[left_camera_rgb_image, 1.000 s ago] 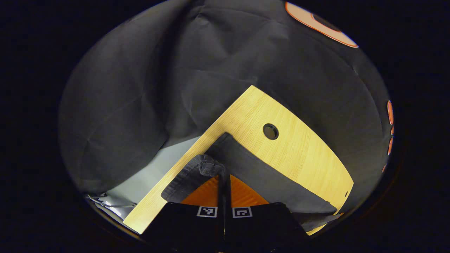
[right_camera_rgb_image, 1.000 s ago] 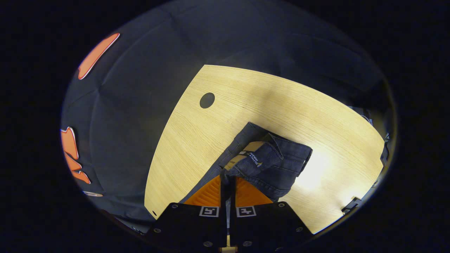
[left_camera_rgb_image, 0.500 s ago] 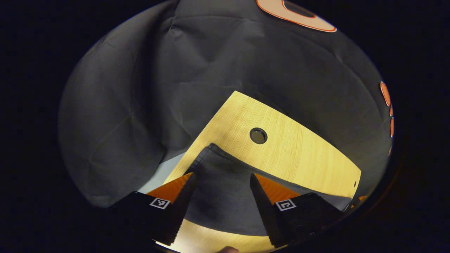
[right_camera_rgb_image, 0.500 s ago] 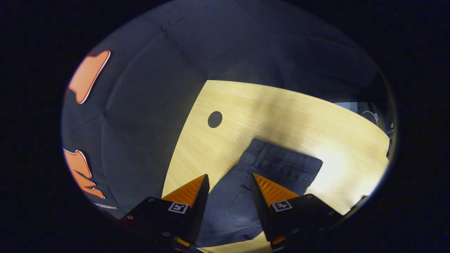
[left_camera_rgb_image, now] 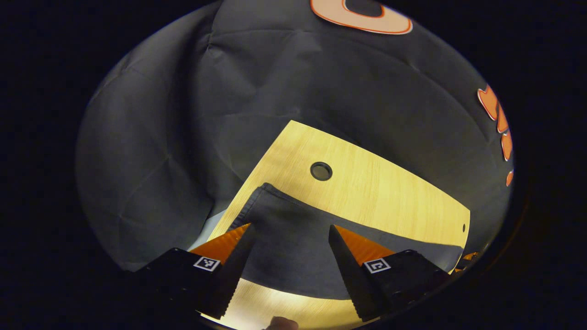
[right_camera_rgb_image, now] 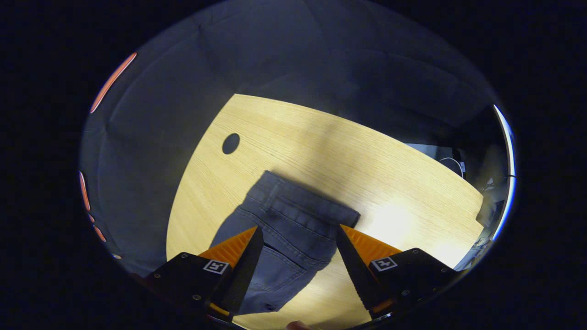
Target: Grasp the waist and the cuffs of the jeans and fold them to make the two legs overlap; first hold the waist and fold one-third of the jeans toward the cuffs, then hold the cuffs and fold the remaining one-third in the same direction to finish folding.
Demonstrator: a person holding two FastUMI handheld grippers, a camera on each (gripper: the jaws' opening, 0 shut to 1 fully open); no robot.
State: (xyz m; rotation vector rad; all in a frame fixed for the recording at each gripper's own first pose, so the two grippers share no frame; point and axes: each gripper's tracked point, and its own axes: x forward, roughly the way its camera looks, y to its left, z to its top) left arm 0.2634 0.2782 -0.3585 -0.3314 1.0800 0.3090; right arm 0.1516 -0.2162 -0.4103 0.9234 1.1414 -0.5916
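Table (right_camera_rgb_image: 412, 192): light wood, with a round cable hole (right_camera_rgb_image: 230, 143) near its far edge.

Jeans (right_camera_rgb_image: 293, 220): laid flat on the table, legs overlapped. In the right gripper view the waist end, with waistband and a back pocket, lies just beyond the fingertips. In the left gripper view the cuff end (left_camera_rgb_image: 284, 229) lies flat, its corner close to the table edge.

Change: a second ago both ends were pinched and held up off the wood. Half a second ago both grips had been let go, and the denim is now seen lying settled. Since then only a slight pull-back and swing of each view is noted.

Left gripper (left_camera_rgb_image: 288, 250): jaws spread wide, nothing held, cloth visible between the fingers but not touched.

Right gripper (right_camera_rgb_image: 297, 252): likewise released, jaws wide apart, hanging over the waist area (no contact seen).

Judgement: the leg-over-leg fold is taken as done. The waist third is yet to be folded toward the cuffs, so a fresh grip on the waistband is likely needed next. Edge alignment of the two legs cannot be fully checked from here.

Writing: square fiducial markers are seen on each gripper's fingers (left_camera_rgb_image: 378, 265) (not text). No brand or label can be read on the jeans now.
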